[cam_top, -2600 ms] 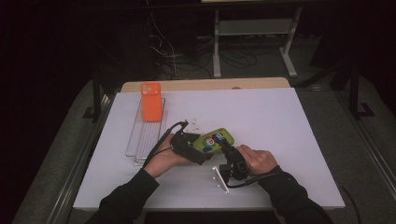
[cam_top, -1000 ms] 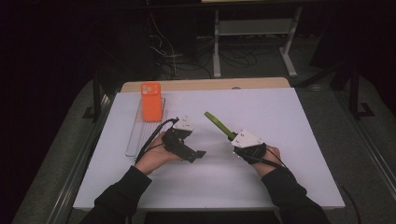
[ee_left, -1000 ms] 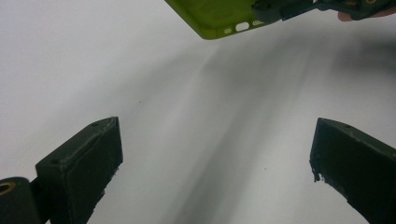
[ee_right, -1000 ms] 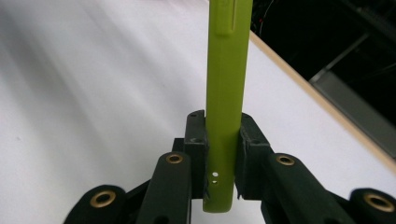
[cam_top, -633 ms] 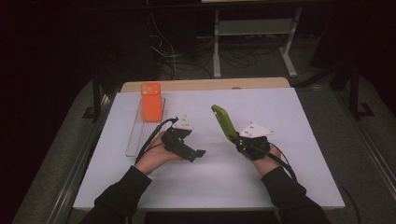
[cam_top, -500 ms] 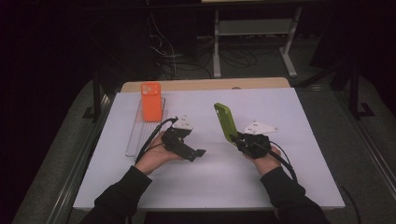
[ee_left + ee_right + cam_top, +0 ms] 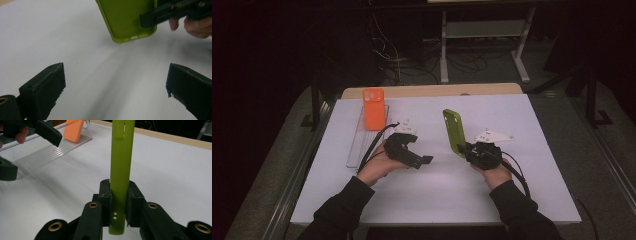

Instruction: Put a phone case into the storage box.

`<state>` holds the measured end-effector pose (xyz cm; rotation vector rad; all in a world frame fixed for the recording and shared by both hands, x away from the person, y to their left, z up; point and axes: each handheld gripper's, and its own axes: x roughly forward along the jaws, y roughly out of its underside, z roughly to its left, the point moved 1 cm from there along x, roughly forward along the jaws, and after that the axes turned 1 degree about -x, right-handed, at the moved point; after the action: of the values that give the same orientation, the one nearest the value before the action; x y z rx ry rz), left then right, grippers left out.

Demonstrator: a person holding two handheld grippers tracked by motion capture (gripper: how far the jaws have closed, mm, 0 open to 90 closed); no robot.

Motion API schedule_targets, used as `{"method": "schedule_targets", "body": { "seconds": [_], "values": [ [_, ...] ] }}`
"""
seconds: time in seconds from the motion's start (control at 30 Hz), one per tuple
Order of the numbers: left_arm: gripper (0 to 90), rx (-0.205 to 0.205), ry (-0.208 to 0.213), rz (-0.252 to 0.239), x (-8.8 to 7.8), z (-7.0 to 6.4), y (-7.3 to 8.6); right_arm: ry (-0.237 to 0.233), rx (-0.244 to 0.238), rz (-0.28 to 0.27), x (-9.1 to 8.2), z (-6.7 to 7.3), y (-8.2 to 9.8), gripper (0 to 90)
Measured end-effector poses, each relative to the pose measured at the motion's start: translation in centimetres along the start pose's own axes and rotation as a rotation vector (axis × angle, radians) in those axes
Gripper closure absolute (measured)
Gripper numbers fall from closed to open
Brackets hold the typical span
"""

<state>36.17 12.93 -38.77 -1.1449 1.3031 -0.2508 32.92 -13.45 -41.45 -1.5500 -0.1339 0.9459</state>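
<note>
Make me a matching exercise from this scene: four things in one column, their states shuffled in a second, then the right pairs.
Things:
1. green phone case
2. orange phone case
3. left tongs
4. right tongs

States:
A. open, nothing between the jaws
B. leaning in the clear rack
C. clamped on a case's lower end
D. held on edge above the white table

Pairs: 1-D, 2-B, 3-A, 4-C
</note>
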Motion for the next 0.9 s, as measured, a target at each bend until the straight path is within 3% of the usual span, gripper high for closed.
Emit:
{"method": "schedule_targets", "body": {
  "seconds": [0.13,0.33,0.53,0.63,0.9],
  "values": [
    [2.0,-0.003,0.016,-0.029,-0.1,0.0,-0.8,0.002,-0.008,-0.009,-0.2,0.1,-0.1,76.0],
    [2.0,-0.024,0.014,-0.066,-0.2,0.3,-2.1,-0.003,-0.010,-0.011,-0.3,0.4,-0.3,76.0],
    [1.9,-0.019,0.008,-0.086,-0.2,0.6,-3.6,-0.013,-0.024,-0.008,-0.1,1.1,-0.4,76.0],
    [1.9,-0.024,0.015,-0.097,-0.1,0.6,-4.0,-0.017,-0.047,-0.009,0.1,1.5,-0.4,76.0],
    [0.0,-0.027,0.030,-0.120,0.7,0.6,-4.8,-0.039,-0.053,-0.003,0.1,2.4,-0.6,76.0]
  ]
}}
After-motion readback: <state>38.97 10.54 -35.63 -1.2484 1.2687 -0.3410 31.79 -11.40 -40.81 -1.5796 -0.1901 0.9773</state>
